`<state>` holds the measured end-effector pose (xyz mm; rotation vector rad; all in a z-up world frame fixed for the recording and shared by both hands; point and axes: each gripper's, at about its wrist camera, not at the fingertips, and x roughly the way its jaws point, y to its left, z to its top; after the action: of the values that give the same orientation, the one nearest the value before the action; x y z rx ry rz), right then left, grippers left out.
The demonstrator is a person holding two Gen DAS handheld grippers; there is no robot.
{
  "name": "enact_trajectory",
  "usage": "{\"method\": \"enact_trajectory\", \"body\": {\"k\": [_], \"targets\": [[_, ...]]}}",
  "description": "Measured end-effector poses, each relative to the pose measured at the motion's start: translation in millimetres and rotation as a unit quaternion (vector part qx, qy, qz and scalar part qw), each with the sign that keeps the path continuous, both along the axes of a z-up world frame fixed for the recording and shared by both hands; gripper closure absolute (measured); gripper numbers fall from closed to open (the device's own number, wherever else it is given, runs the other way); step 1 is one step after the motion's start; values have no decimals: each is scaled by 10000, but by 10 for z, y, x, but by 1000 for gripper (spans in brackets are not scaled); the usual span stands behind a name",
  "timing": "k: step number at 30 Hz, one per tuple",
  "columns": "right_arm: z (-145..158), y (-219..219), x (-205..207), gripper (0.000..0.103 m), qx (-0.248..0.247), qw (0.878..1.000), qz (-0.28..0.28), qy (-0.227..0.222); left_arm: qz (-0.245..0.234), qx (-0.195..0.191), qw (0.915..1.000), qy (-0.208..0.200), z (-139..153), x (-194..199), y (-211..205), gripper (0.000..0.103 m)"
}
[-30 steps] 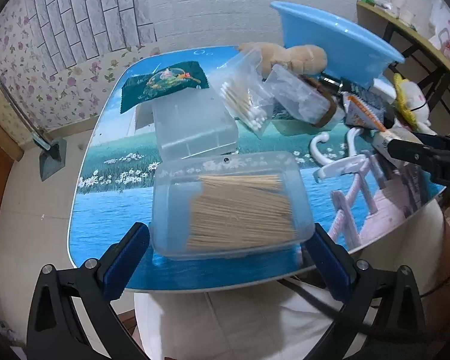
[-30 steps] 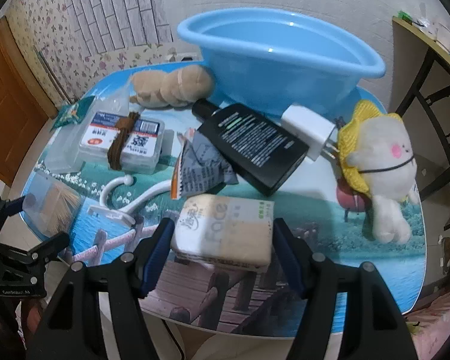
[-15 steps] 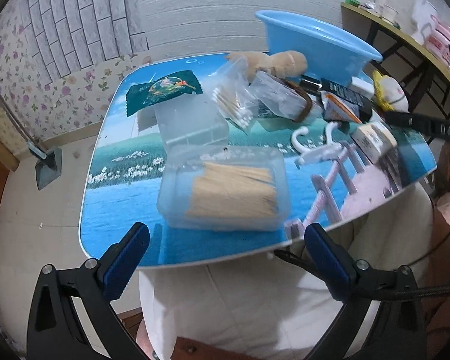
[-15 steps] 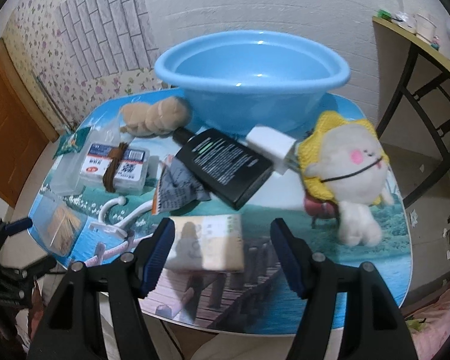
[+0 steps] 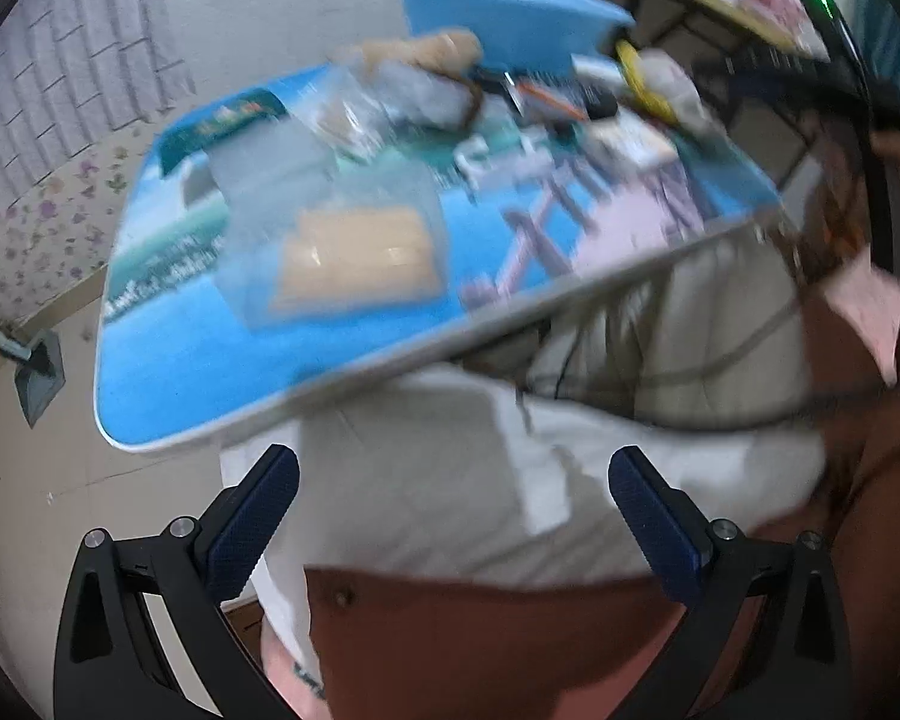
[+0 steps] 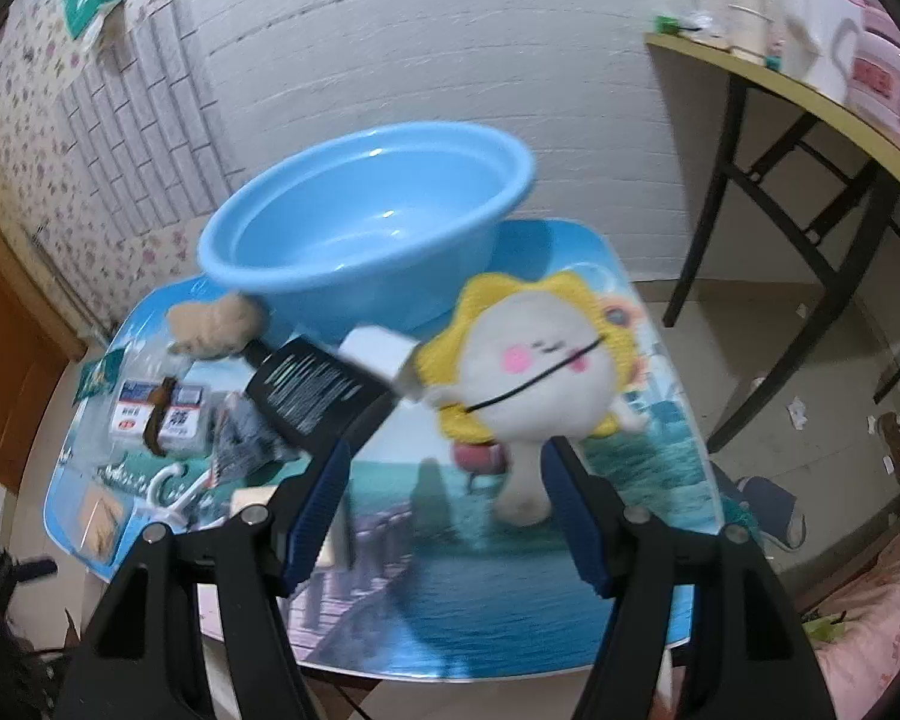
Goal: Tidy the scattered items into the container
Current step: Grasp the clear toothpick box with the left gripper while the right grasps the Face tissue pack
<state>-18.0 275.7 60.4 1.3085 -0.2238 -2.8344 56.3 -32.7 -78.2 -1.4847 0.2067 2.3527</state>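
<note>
Right wrist view: right gripper fingers spread, empty; plush toy lies just ahead, long axis along the approach. Left gripper spread, off the worktop.

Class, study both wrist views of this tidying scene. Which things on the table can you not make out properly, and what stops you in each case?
- Left wrist view: motion blur smears the clear box; its tan contents cannot be identified.
- Right wrist view: the cream pack is largely hidden behind the right tool; its print is unreadable.
- Right wrist view: the red thing is mostly covered by the plush toy.
- Right wrist view: the black bottle has text too small and blurred to read.
</note>
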Motion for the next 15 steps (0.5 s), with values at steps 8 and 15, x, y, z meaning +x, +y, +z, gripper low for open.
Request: {"method": "enact_trajectory", "body": {"k": [8, 15], "targets": [[19, -74, 103, 37, 72, 9990, 404, 165, 836, -67, 9960, 322, 88, -274, -185, 0], [-137, -408, 236, 37, 151, 9929, 1173, -78, 1116, -27, 9925, 493, 137, -555, -228, 0]]}}
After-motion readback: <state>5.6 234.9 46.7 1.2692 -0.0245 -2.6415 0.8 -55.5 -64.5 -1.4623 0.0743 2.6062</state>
